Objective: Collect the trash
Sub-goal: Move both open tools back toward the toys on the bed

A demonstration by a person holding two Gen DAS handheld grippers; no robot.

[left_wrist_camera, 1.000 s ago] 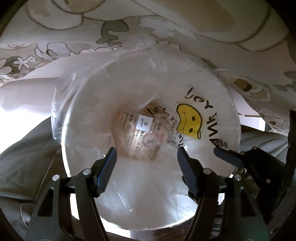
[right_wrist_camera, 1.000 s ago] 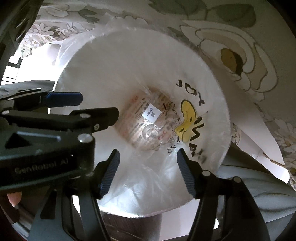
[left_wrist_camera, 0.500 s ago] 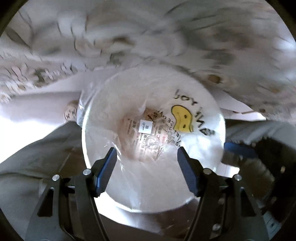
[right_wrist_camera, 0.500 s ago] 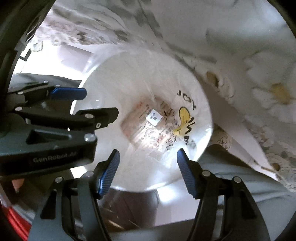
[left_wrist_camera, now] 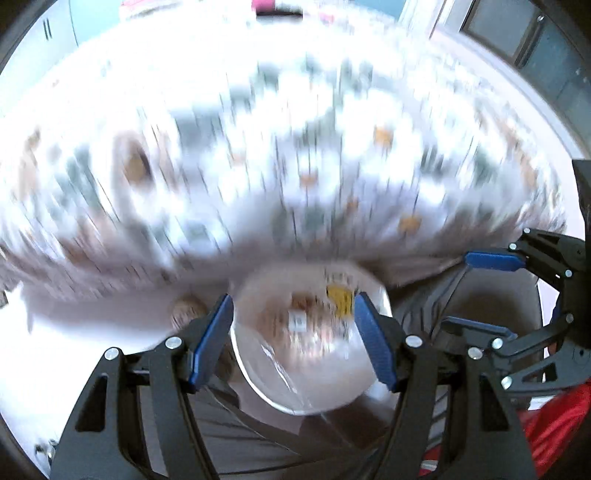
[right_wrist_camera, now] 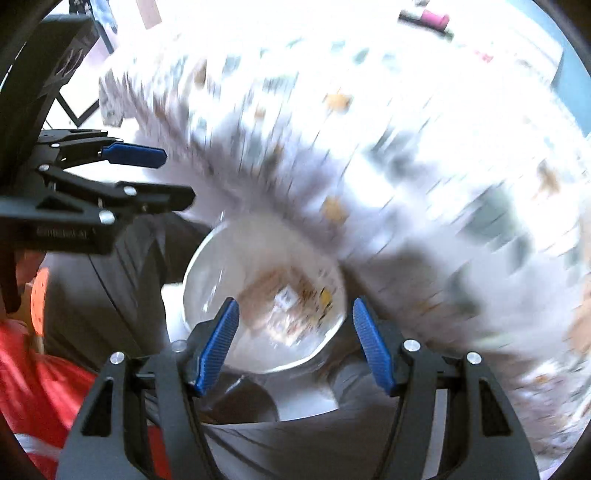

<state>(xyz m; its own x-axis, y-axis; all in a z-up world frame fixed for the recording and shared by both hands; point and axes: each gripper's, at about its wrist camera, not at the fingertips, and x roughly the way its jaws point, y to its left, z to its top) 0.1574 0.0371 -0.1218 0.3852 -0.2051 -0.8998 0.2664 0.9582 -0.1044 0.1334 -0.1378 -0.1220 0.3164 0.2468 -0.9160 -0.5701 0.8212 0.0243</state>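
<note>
While both pairs of fingers stand apart and empty, a blurred floral tablecloth (left_wrist_camera: 295, 155) overhangs the lined bin (right_wrist_camera: 258, 295).

A home, with a table under a flowered cloth and a lined bin beside it

A flowered tablecloth (left_wrist_camera: 295, 166), white with green leaves and tan blossoms and badly blurred, fills the space ahead of and above both pairs of tongs, its edge hanging down over the round bin (left_wrist_camera: 310, 339). That bin sits between the tips of the tongs, lined with a clear plastic bag that holds printed wrappers and a yellow patch. Grey trouser legs (right_wrist_camera: 110, 295) and a red cloth (right_wrist_camera: 44, 387) lie below and to the left of the right-hand tongs. Far ahead, past the cloth, a pink item (right_wrist_camera: 436, 16) and dark panels like window frames (left_wrist_camera: 535, 40) show, too blurred to name.
</note>
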